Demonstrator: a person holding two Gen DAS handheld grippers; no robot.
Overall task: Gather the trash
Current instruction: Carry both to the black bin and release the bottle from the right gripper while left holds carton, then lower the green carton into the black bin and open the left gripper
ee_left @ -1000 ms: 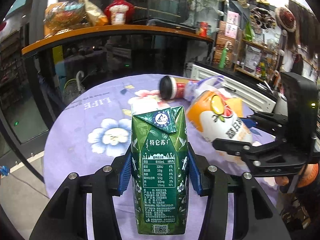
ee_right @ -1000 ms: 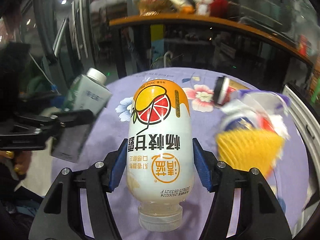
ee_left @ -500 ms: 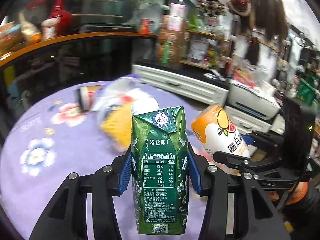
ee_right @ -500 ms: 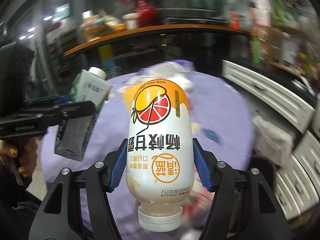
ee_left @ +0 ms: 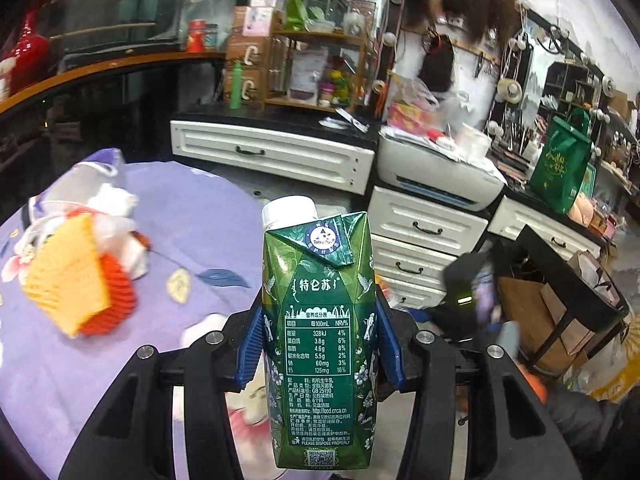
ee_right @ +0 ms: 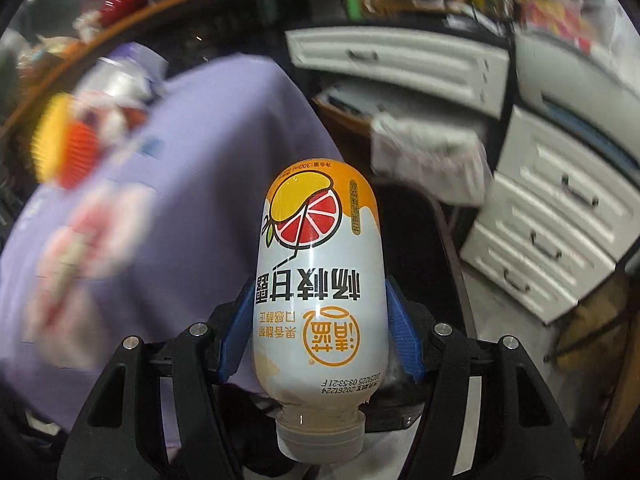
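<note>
The left gripper [ee_left: 319,342] has its two blue ribbed pads [ee_left: 251,347] pressed against opposite sides of a dark green cardboard milk carton with a white screw cap [ee_left: 319,340], the fingers parted only as wide as the carton's body. The carton stands upright between them, its nutrition panel facing the camera and its cap pointing away from the fingers. Beyond and to the left of the fingers lies the round table under a lilac floral cloth [ee_left: 208,216]; on it, well off to the left, sit a stack of yellow and orange pleated paper cake cups [ee_left: 78,276] and crumpled white wrappers in a clear bag [ee_left: 92,196]. To the right of the fingers a black blurred device with a small green light [ee_left: 466,296] shows.

The right gripper [ee_right: 320,332] pinches a white plastic drink bottle with an orange top and a grapefruit picture [ee_right: 320,280] between its blue pads [ee_right: 402,340], spread to the bottle's width. The bottle is held with its translucent cap toward the camera and its rounded base pointing forward. Ahead and left of these fingers the same lilac cloth appears, heavily blurred, with the yellow and orange cups at its far left edge. Ahead and right stand white drawers with dark handles [ee_right: 552,220].
</note>
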